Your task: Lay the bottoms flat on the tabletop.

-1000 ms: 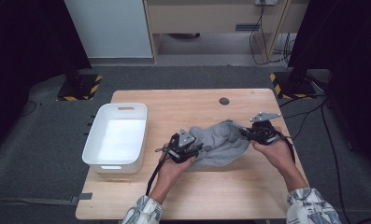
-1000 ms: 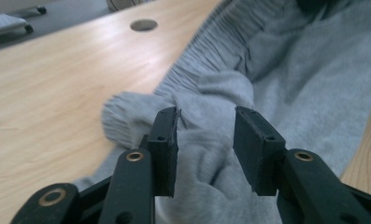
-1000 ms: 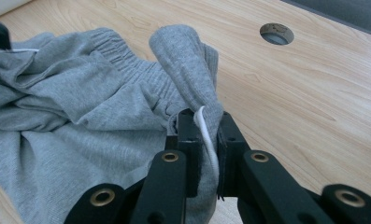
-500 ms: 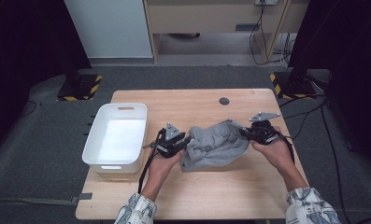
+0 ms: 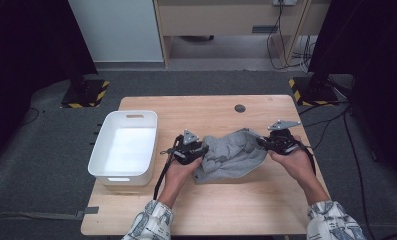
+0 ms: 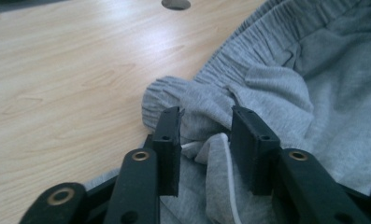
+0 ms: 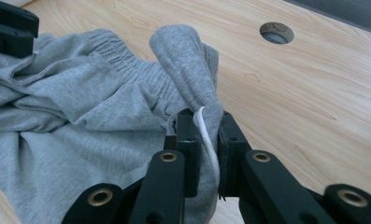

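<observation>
Jaws: right gripper (image 7: 205, 135) pinches grey garment (image 5: 233, 155); wooden table (image 5: 236, 200); dark room

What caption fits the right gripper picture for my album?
The right gripper pinches the grey sweatpants and their white drawstring over the wooden table.

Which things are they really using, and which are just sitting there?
In use:
- grey sweatpants
- right gripper, shut on the waistband
- left gripper, jaws apart around a fold, just been opening

Just sitting:
- white bin
- round hole in the wooden table
</observation>
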Action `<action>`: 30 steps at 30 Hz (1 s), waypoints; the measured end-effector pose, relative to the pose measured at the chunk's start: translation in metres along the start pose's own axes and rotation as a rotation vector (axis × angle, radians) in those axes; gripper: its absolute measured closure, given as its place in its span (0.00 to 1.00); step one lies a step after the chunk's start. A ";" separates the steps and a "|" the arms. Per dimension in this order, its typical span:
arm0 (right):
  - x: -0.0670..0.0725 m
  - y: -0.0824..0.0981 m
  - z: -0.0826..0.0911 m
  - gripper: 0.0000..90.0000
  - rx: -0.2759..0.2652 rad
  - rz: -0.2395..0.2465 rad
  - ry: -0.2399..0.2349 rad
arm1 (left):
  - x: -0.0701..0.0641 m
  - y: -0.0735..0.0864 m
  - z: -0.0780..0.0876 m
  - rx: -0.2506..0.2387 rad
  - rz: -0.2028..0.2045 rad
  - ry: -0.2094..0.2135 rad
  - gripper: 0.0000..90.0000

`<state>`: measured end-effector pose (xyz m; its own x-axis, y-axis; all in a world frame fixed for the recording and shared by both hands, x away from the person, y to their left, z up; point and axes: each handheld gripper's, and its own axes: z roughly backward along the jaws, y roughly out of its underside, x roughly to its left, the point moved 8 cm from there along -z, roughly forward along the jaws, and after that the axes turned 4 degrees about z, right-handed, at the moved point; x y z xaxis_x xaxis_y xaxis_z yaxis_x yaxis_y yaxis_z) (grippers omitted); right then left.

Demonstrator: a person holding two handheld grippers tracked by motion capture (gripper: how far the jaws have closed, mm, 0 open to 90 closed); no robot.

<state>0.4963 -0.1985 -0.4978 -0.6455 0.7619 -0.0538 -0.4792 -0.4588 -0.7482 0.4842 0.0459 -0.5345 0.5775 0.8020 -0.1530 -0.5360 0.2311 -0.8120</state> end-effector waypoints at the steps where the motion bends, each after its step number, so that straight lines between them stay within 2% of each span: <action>1: 0.000 0.000 0.000 0.92 0.001 0.000 -0.001 | 0.000 0.003 -0.001 0.008 -0.003 0.000 0.68; 4: 0.001 0.000 0.000 0.91 0.002 -0.006 -0.004 | -0.002 0.012 -0.002 0.031 -0.001 0.019 0.63; 9: 0.002 -0.001 -0.001 0.91 0.004 -0.003 -0.008 | -0.004 0.024 -0.001 0.059 0.005 0.059 0.60; 12: 0.003 -0.001 -0.002 0.90 0.008 0.000 -0.014 | -0.006 0.029 0.000 0.080 -0.020 0.069 0.61; 14: 0.004 -0.002 -0.003 0.90 0.008 0.002 -0.015 | -0.009 0.032 0.000 0.098 -0.039 0.080 0.65; 17: 0.006 -0.003 -0.004 0.91 0.012 0.007 -0.016 | -0.013 0.037 0.000 0.129 -0.066 0.097 0.79; 19: 0.006 -0.003 -0.004 0.92 0.014 0.012 -0.010 | -0.014 0.039 0.001 0.134 -0.069 0.102 0.86; 23: 0.002 0.000 -0.002 0.94 0.031 0.021 0.011 | -0.010 0.041 0.002 0.135 -0.063 0.088 0.92; 28: -0.008 0.006 0.000 0.94 0.049 0.006 0.051 | 0.000 0.040 0.009 0.131 -0.094 0.020 0.94; 30: -0.010 0.008 0.001 0.94 0.050 0.000 0.057 | 0.004 0.040 0.011 0.130 -0.094 0.012 0.96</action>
<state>0.4986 -0.2104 -0.5021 -0.6114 0.7860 -0.0921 -0.5095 -0.4799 -0.7142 0.4578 0.0644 -0.5617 0.6358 0.7670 -0.0865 -0.5538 0.3752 -0.7433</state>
